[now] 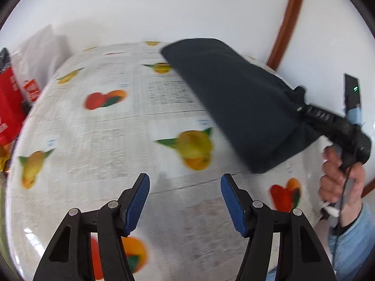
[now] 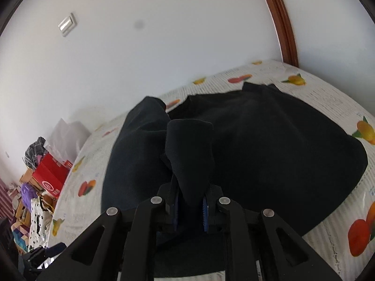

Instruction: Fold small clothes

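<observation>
A dark navy garment (image 2: 269,149) lies partly spread on the fruit-print table cover (image 2: 332,98). My right gripper (image 2: 191,208) is shut on a bunched fold of it, and the cloth stands up between the blue pads. In the left wrist view the same garment (image 1: 234,98) hangs as a lifted flap from the right gripper (image 1: 304,110), which a person's hand (image 1: 339,175) holds. My left gripper (image 1: 186,201) is open above bare table cover (image 1: 117,140), with nothing between its blue pads. It is apart from the garment, to its lower left.
Off the table's left side there is a red box (image 2: 50,178), white bags (image 1: 39,56) and other clutter. A white wall stands behind the table, with a brown wooden frame (image 2: 279,23) at the right. A blue sleeve (image 1: 351,238) is at the right edge.
</observation>
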